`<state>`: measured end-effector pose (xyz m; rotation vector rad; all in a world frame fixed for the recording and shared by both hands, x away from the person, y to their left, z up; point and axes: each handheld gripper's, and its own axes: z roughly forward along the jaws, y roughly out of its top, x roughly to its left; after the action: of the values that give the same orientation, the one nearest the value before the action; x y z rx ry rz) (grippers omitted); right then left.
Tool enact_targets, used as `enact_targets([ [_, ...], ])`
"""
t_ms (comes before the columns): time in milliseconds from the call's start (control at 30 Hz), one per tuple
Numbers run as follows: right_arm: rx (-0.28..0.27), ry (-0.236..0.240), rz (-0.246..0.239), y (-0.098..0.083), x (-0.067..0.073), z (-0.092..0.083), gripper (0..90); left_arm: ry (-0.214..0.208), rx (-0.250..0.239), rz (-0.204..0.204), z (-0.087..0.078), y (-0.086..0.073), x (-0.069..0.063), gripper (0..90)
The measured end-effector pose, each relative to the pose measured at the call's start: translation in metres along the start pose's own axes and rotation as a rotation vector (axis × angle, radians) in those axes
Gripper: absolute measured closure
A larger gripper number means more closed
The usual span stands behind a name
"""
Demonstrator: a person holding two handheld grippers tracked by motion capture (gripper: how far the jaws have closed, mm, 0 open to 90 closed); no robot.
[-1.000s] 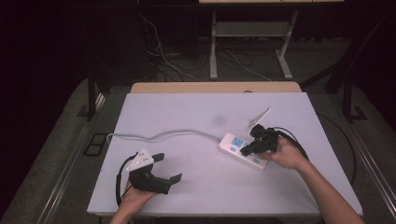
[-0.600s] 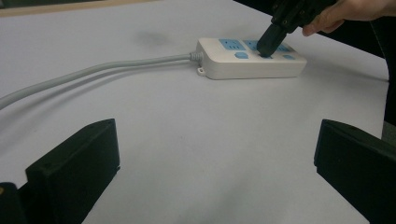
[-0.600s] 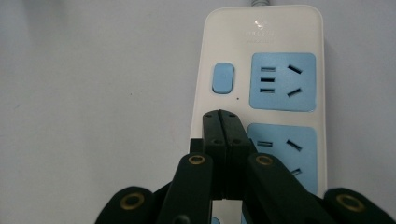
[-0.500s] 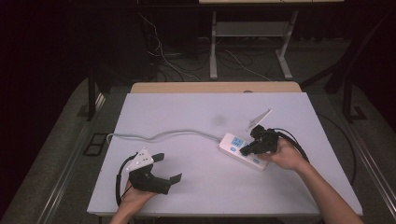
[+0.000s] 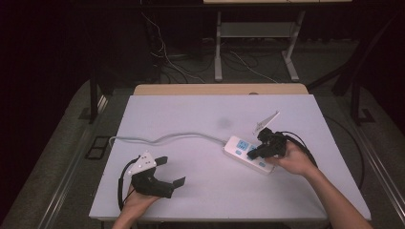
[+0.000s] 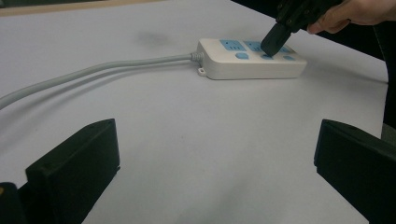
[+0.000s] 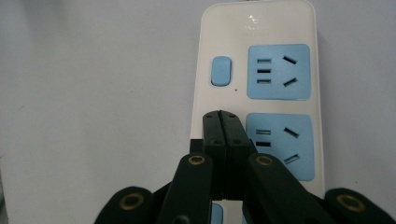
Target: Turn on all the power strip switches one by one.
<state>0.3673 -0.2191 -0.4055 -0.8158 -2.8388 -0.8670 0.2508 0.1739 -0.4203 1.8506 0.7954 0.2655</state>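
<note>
Right gripper [image 5: 252,153] is down on the white plastic power strip with blue sockets [image 5: 241,146], jaws pressed together with nothing between them, tips resting on the strip's top beside a blue rocker switch [image 7: 221,71]. The strip lies toward the right edge of the white table [image 5: 200,114], its grey cable [image 5: 162,139] trailing off to the left edge. Left gripper [image 5: 169,171] sits near the front-left corner, jaws wide apart, empty.

Dark room, cables [image 5: 167,57] on floor [image 5: 62,157]
</note>
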Motion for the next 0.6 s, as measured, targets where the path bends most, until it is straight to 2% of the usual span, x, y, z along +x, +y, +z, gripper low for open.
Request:
enact_targets([
  [333, -0.038, 0.007, 0.017, 0.002, 0.0, -0.014, 90.0, -0.001, -0.002, -0.003, 0.0, 0.0, 0.0, 0.0],
  [600, -0.052, 0.004, -0.001, 0.014, 0.0, -0.022, 90.0, -0.001, -0.001, -0.005, 0.0, 0.0, -0.001, 0.0],
])
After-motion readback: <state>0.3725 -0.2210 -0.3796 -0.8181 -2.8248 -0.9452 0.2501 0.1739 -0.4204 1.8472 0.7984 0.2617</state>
